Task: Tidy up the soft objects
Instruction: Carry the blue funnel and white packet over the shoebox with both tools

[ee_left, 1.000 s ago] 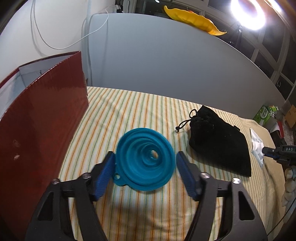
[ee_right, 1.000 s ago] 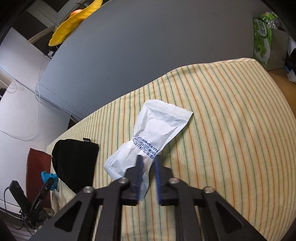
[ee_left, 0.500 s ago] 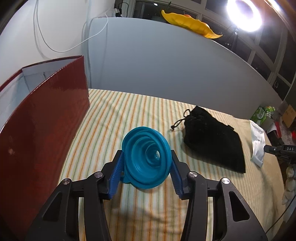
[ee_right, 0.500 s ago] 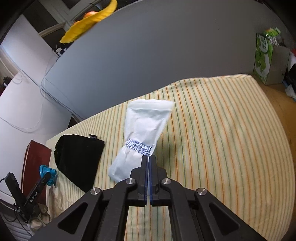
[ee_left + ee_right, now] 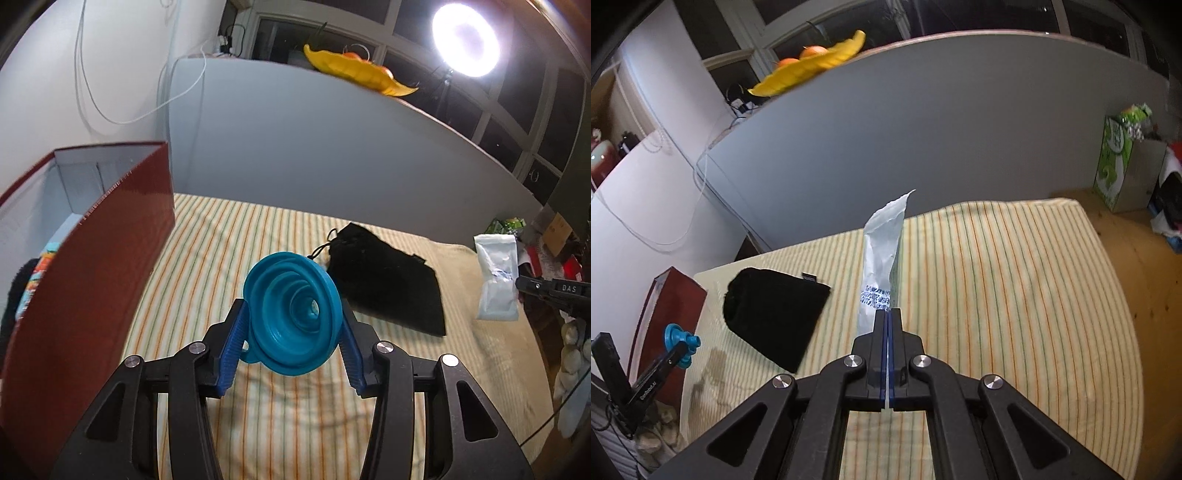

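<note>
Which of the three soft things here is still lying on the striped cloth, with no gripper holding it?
The black drawstring pouch. It lies flat on the cloth, while the teal funnel sits clamped in the left gripper and the white packet hangs from the right gripper.

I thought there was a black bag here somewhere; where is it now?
The black drawstring pouch lies flat on the striped cloth, just right of the blue funnel in the left wrist view, untouched by either gripper.
</note>
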The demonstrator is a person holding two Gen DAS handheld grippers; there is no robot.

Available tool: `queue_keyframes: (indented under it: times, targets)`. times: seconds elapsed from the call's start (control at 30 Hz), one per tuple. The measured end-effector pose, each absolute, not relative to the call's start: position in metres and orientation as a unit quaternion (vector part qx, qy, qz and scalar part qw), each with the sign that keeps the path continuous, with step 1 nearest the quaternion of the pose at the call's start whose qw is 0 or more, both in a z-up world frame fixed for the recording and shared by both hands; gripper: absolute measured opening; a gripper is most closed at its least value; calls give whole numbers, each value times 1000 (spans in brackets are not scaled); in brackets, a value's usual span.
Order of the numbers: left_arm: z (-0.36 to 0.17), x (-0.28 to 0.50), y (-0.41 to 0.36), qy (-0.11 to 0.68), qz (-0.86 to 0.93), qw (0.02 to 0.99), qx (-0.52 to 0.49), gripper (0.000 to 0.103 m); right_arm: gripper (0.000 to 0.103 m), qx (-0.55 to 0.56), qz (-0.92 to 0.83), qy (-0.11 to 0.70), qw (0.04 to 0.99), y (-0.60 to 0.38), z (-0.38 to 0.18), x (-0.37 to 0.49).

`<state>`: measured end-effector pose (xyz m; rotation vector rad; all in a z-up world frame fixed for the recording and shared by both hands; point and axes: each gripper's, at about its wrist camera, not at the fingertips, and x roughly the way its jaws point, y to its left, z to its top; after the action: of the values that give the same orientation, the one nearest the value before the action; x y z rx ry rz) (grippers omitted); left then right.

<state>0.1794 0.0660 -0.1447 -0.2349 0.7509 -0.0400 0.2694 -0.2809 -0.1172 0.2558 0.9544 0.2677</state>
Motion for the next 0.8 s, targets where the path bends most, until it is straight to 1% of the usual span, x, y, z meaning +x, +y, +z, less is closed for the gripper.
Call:
queue_keyframes:
  times: [0.17,0.43,0.63,0.8]
  targets:
    - [-133,166,66,355,-23,927,-119,46,0,112,142,446,877,-270,-104,259]
    - [-101,138,80,330,-23,936,-119,46,0,83,184,413,888,-234,-66,238]
    - [-78,107,106,309,3,943,-120,46,0,64,236,392,887,-187,-40,226]
    - [-71,88,133,303,35,946,-112,46,0,49,281,389,876,-139,-27,224]
